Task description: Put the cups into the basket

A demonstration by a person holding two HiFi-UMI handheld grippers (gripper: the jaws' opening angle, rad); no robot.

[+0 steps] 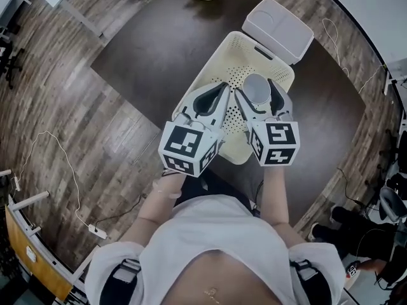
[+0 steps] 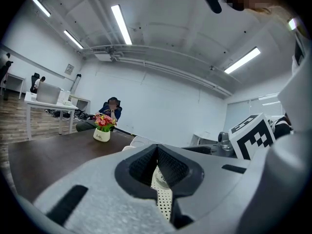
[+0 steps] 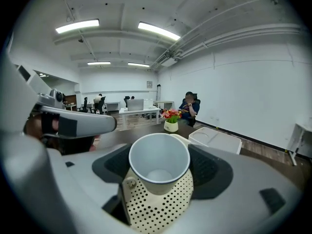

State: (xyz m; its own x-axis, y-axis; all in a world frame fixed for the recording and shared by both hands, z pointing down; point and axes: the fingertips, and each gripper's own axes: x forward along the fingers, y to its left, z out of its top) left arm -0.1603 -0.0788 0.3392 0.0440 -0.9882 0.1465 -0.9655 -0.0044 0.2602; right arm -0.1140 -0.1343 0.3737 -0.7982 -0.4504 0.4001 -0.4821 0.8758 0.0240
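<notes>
Over the basket (image 1: 216, 62) on the dark surface (image 1: 159, 49), the right gripper (image 1: 255, 88) had its fingers clamped on a cup (image 3: 159, 162). The cup's axis ran along the fingers, mouth toward the hand, with the basket floor just below. Beside it, the left gripper (image 1: 224, 86) had its fingers closed on nothing.

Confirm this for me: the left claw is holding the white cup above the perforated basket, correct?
Not quite. The right claw holds the white cup above the perforated basket; the right gripper view shows it between that claw's jaws. The left claw holds no cup.
</notes>
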